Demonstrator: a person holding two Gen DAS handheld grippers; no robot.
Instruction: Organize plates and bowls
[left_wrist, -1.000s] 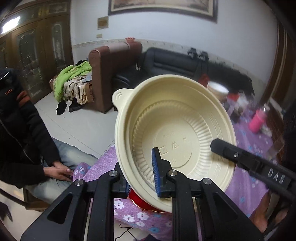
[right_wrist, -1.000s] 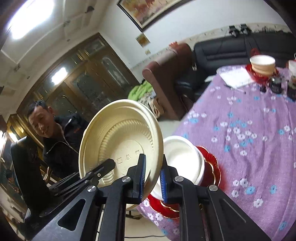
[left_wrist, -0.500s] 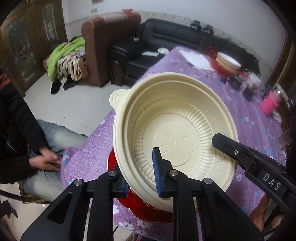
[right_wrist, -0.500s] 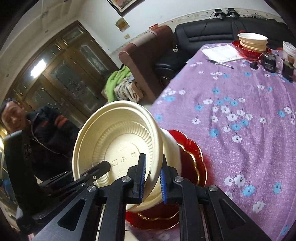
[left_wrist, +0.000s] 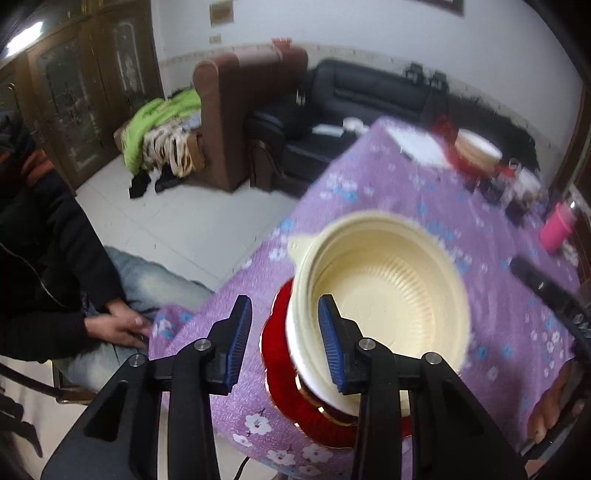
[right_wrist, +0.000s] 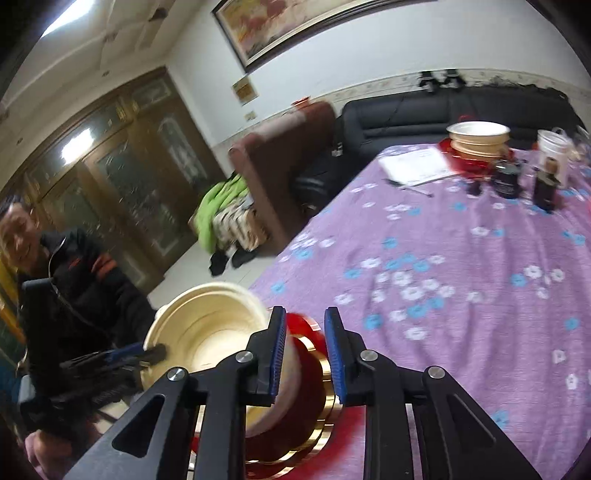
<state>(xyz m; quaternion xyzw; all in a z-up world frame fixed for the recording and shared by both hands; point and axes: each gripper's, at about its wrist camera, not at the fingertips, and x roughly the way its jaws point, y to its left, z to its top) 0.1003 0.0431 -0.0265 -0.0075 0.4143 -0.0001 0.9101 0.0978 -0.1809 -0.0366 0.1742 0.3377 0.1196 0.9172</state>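
Observation:
A cream plastic bowl (left_wrist: 388, 291) sits nested on a white bowl on a red gold-rimmed plate (left_wrist: 280, 354) at the table's near corner. My left gripper (left_wrist: 284, 332) is open, its jaws astride the bowl's near rim without gripping it. In the right wrist view the same cream bowl (right_wrist: 207, 332) and red plate (right_wrist: 306, 369) lie just ahead of my right gripper (right_wrist: 304, 347), which is open, its jaws spread over the stack's right edge. A second stack of cream bowls on a red plate (right_wrist: 478, 138) stands at the far end.
The table has a purple flowered cloth (right_wrist: 461, 258). Papers and a pen (right_wrist: 413, 166), dark jars (right_wrist: 506, 177), a white cup (right_wrist: 552, 155) and a pink bottle (left_wrist: 557, 225) stand at the far end. A seated man (right_wrist: 55, 280) is close to the left table edge.
Both grippers lowered the cream bowl onto the stack on the red plate, then opened and let go of its rim. The views are motion-blurred.

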